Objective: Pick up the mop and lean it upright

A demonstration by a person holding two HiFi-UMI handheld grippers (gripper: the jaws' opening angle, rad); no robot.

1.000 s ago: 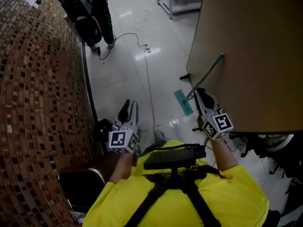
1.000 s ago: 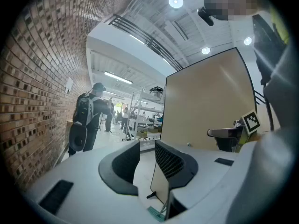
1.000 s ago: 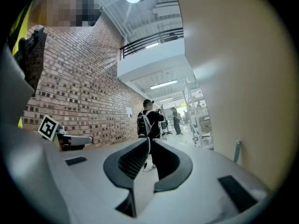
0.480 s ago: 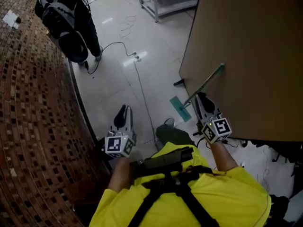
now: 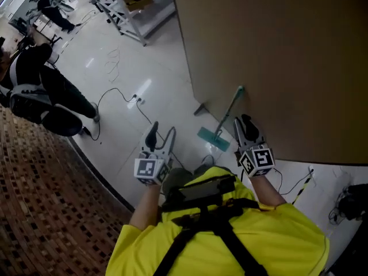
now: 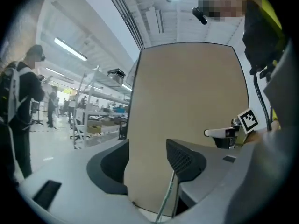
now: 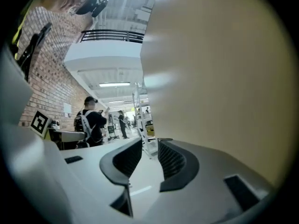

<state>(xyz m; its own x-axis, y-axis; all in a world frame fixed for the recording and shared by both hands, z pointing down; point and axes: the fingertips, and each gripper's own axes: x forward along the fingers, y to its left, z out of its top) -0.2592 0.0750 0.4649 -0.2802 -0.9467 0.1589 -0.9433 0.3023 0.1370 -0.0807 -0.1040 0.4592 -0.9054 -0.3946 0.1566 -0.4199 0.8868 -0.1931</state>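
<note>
The mop leans upright against the tan panel [image 5: 276,56]. Its green handle [image 5: 229,111] slants down to the teal head [image 5: 206,138] on the white floor. My right gripper [image 5: 246,121] hangs just right of the handle, apart from it; its jaws are opening with nothing between them [image 7: 149,149]. My left gripper [image 5: 161,134] is well left of the mop, jaws opening and empty. In the left gripper view the handle [image 6: 166,197] shows beyond the gap of the left gripper [image 6: 148,152], in front of the panel [image 6: 187,92].
A person in black with a backpack [image 5: 34,91] stands at the far left. A cable [image 5: 118,91] runs to a power strip [image 5: 138,100]. Metal shelving [image 5: 129,7] stands behind. A dark brick surface [image 5: 46,211] fills the lower left. A striped cable [image 5: 303,185] lies right.
The head view has swung from the brick surface toward the panel. The left gripper's jaws have spread apart. The mop stays leaning on the panel, and the right gripper is clear of it.
</note>
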